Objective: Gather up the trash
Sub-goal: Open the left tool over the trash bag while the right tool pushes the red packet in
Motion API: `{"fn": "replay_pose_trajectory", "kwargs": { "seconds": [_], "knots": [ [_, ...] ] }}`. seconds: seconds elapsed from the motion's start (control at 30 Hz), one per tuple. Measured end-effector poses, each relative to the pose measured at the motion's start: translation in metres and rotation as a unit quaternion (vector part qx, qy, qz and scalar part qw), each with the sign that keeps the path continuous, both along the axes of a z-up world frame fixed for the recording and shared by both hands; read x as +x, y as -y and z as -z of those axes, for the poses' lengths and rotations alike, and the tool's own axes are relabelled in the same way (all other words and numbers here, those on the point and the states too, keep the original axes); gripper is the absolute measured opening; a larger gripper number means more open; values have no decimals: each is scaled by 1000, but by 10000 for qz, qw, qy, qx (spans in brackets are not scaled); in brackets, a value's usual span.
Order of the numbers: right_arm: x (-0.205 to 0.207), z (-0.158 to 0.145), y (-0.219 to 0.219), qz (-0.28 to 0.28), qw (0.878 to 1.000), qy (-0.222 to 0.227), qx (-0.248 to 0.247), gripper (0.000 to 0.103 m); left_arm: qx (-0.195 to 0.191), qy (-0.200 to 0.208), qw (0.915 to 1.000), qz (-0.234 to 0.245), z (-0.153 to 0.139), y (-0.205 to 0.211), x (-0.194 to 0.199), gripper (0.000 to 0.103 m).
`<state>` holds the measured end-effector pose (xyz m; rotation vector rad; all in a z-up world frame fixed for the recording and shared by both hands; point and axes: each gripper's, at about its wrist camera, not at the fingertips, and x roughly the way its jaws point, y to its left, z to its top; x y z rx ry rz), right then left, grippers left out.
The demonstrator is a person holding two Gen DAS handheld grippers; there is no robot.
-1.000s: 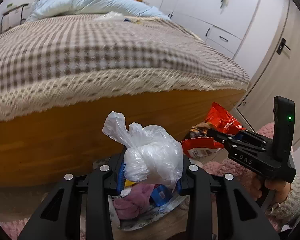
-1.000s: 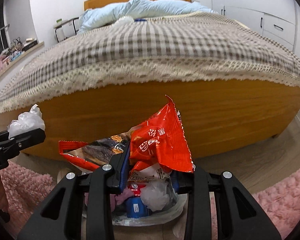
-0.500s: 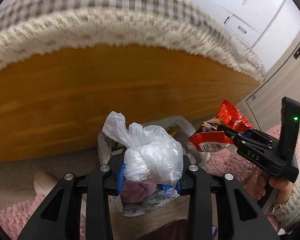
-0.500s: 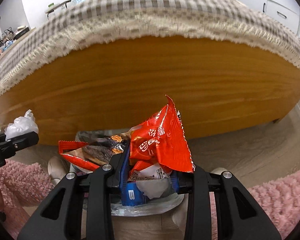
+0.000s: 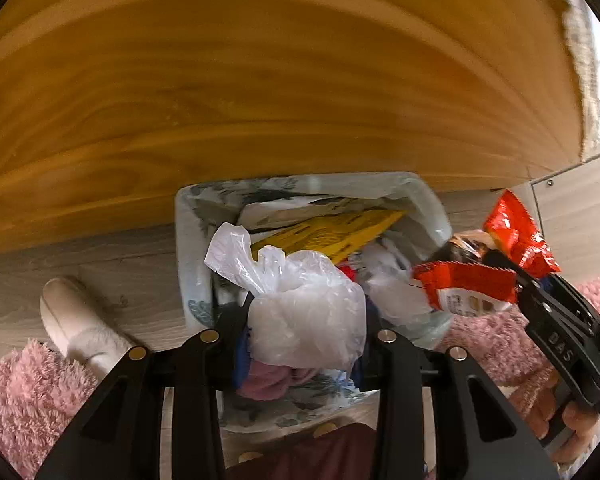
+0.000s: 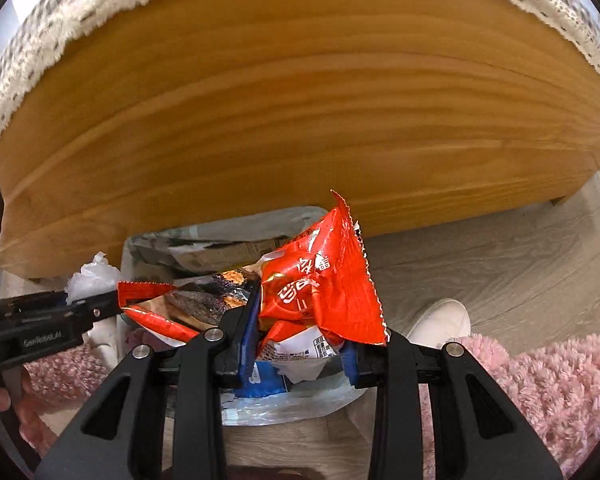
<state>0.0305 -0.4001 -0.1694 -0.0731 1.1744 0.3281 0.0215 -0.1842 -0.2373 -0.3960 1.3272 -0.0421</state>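
My left tool (image 5: 304,340) is clamped on a crumpled white plastic bag (image 5: 300,300), which bulges up between its blue-padded fingers (image 5: 242,354) and sits directly over the open trash bin (image 5: 188,248). The bin stands on the wood-look floor (image 5: 100,276) against the bed's wooden side panel (image 5: 260,80), lined with a patterned bag and already stuffed: I can see a yellow packet (image 5: 332,232) and more wrappers inside. My right tool (image 6: 300,340) is closed on a red snack wrapper (image 6: 320,288), its torn end sticking up, also above the bin (image 6: 148,248). From the left camera that same wrapper (image 5: 500,260) hangs at the bin's right rim, with the right tool (image 5: 512,276) gripping it. From the right camera the left tool (image 6: 108,302) shows at the left edge with the white bag (image 6: 88,280) in it. A pink shaggy rug (image 6: 540,392) lies near the bin, and a white slipper (image 5: 68,320) rests beside it on the floor.
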Motion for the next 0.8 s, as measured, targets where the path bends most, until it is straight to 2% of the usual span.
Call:
{"fn": "replay_pose_trajectory", "kwargs": {
  "seconds": [0.1,0.23,0.3,0.33,0.37,0.4,0.5,0.63,0.73,0.8],
  "knots": [
    [-1,6,0,14,10000,-83,28,33,139,-33,9998,-109,4,-7,3,36],
    [1,9,-6,-64,9999,-147,-51,33,48,-104,9997,-199,7,-11,10,37],
    [-1,8,-6,-114,9998,-119,-60,33,23,-102,9997,-206,5,-12,10,49],
    [-1,8,-7,-145,9998,-107,-55,33,69,-113,9997,-217,5,-13,10,65],
    [-1,8,-8,-163,9998,-96,-67,33,117,-107,9996,-224,3,-12,9,72],
    [-2,8,-8,-170,9998,-96,-87,33,158,-84,9996,-205,3,-10,9,74],
    [-1,9,-6,-134,9998,-137,-83,33,214,-104,9996,-146,2,-6,8,90],
    [1,11,-7,-133,9997,-153,-133,33,171,-168,9990,-376,5,-13,4,91],
    [1,14,-12,-182,9995,-167,-212,33,576,-324,9970,-413,4,-19,2,91],
    [1,17,-16,-224,9993,-174,-250,33,536,-352,9970,-423,3,-22,-1,91]
  ]
}}
